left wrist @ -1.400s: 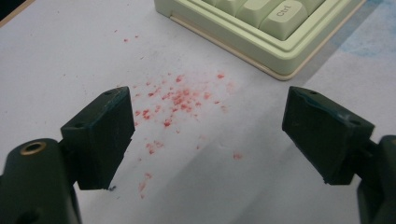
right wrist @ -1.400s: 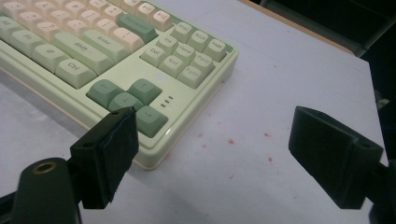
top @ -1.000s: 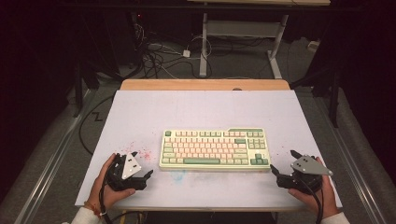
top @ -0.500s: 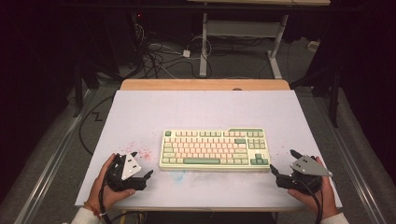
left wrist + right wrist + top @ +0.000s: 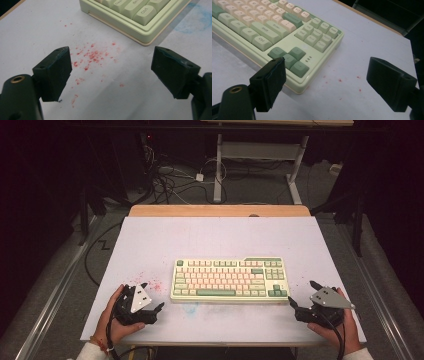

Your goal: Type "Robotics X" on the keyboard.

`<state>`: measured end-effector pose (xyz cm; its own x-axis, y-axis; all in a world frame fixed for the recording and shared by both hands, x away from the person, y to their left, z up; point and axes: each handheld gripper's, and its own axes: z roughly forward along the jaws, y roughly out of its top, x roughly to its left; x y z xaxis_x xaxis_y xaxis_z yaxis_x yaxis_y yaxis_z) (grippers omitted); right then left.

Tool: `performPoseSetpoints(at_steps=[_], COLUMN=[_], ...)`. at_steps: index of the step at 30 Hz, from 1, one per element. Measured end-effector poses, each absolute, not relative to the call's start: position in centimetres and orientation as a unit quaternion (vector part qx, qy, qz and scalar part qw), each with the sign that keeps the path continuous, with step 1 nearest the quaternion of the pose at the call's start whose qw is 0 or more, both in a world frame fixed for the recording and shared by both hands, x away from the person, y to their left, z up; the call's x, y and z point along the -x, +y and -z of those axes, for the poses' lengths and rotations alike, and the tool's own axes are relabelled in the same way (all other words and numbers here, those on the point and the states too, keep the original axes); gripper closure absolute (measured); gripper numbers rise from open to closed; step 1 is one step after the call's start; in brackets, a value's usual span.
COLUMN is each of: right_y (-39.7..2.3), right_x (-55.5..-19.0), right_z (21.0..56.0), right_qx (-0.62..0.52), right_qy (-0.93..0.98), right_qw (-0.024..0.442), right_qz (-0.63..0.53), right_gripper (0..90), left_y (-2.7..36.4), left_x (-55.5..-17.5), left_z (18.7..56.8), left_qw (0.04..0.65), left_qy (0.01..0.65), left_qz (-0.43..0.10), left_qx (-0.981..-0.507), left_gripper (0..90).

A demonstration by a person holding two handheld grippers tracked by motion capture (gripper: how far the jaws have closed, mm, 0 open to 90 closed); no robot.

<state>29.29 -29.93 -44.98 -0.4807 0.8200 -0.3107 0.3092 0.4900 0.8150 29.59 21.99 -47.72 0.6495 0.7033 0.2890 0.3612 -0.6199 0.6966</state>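
The left gripper (image 5: 152, 306) rests on the table (image 5: 150, 240) near the front edge, just beside the keyboard's left front corner, and its jaws stand wide apart with nothing between them. The right gripper (image 5: 300, 296) sits near the keyboard's right front corner, and its jaws are wide apart too, holding nothing. A hand holds each one. The keyboard (image 5: 229, 280) lies flat in the middle of the table, between the two grippers. Its case is a pale yellow-green. Most of its keys are cream or light pink, and some keys at the ends are green, like the arrow keys (image 5: 289, 58) at the right front corner. The long space bar is green too. Little red specks (image 5: 90, 56) dot the white table in front of the left gripper. A faint blue smudge (image 5: 190, 308) shows on the table near the keyboard's front edge.
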Motion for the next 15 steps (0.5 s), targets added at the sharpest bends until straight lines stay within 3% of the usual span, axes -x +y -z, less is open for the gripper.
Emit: performPoseSetpoints(at_steps=[15], right_y=[-30.08], right_x=[-29.49], right_z=[45.21], right_qx=[-0.359], right_qy=[0.787], right_qw=[0.358], right_qz=[-0.352], right_gripper=[16.2], left_y=[21.72], left_x=[-29.98], left_z=[47.70], left_qw=[0.304], left_qy=[0.315], left_qz=[-0.280], left_qx=[-0.854], left_gripper=[15.6])
